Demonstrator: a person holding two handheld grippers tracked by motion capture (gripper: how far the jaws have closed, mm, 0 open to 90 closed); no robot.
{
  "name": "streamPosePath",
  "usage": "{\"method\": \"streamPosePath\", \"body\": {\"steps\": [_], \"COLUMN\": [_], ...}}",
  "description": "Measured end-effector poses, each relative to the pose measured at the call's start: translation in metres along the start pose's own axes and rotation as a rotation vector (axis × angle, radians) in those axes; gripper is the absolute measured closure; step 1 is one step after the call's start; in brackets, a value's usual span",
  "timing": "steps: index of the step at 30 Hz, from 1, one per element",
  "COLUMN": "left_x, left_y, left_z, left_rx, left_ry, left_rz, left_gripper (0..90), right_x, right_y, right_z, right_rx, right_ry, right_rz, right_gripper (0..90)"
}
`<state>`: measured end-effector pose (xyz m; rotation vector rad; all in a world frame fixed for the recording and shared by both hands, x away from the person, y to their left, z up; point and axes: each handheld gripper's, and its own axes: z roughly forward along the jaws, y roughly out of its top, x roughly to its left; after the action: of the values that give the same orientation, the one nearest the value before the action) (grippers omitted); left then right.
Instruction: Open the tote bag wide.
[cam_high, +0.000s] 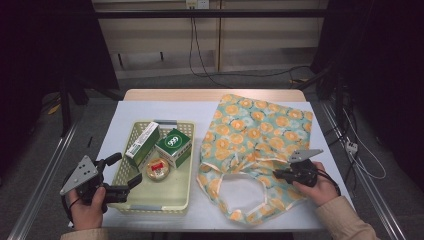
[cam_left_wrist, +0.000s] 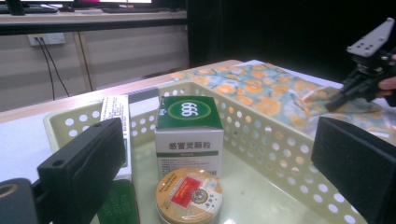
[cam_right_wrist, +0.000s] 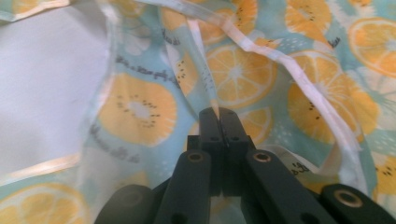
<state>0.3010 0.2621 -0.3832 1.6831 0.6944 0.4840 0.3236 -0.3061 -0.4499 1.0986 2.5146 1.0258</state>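
Note:
A light blue cloth bag (cam_high: 260, 135) printed with orange slices lies flat on the right of the table, its mouth toward me. My right gripper (cam_high: 276, 173) rests on the bag's near right edge, by the mouth. In the right gripper view its jaws (cam_right_wrist: 219, 114) are shut on a thin fold of the bag's fabric (cam_right_wrist: 135, 109). My left gripper (cam_high: 127, 168) stands open at the front left corner of the pale green basket (cam_high: 155, 209). Between its jaws (cam_left_wrist: 217, 135) I see a green and white box (cam_left_wrist: 189, 126) and a round tin (cam_left_wrist: 189, 196), neither touched.
The basket also holds a long white and green box (cam_high: 142, 144), which lies against its left wall. A white sheet (cam_high: 120, 120) covers the table. Cables (cam_high: 200, 55) hang at the back, and metal rails run along both sides.

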Motion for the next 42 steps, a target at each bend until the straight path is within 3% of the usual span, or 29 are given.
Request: {"method": "streamPosePath", "body": {"steps": [3,5,9,14,19,23,26,29,30,34,42], "left_x": [0.0,-0.001,-0.001,0.0,0.0,0.0,0.0,0.001,0.001,0.001,0.001], "left_y": [0.0,0.001,0.002,0.0,0.001,0.0,0.0,0.001,0.001,0.001,0.001], "left_z": [0.0,-0.001,-0.001,0.0,0.0,0.0,0.0,-0.001,-0.001,-0.001,-0.001], "left_rx": [-0.004,-0.004,-0.006,0.005,-0.003,-0.001,-0.002,-0.003,-0.005,-0.002,-0.003], "left_ry": [-0.001,0.0,0.001,0.003,0.001,0.003,0.002,0.004,0.005,0.002,0.006], "left_rz": [-0.002,-0.002,-0.001,0.001,-0.001,-0.005,-0.002,-0.002,-0.003,-0.001,-0.001], "left_gripper": [2.9,2.8,2.9,2.9,2.9,2.9,2.9,2.9,2.9,2.9,2.9], "right_x": [0.008,0.014,0.026,0.041,0.043,0.045,0.044,0.046,0.047,0.044,0.017], "right_y": [-0.005,-0.002,0.014,0.032,0.052,0.063,0.067,0.07,0.072,0.077,0.092], "right_z": [-0.005,-0.004,0.009,0.032,0.05,0.067,0.077,0.078,0.078,0.078,0.065], "right_rx": [-0.009,-0.056,-0.089,-0.069,-0.091,-0.061,-0.053,-0.037,-0.031,-0.007,-0.075], "right_ry": [0.041,0.025,0.049,0.071,0.087,0.075,0.097,0.119,0.124,0.124,0.137], "right_rz": [-0.024,-0.057,-0.136,-0.188,-0.171,-0.179,-0.168,-0.182,-0.179,-0.166,-0.07], "right_gripper": [87.0,69.1,58.4,59.7,60.0,62.1,65.4,85.4,88.1,90.0,90.0]}}
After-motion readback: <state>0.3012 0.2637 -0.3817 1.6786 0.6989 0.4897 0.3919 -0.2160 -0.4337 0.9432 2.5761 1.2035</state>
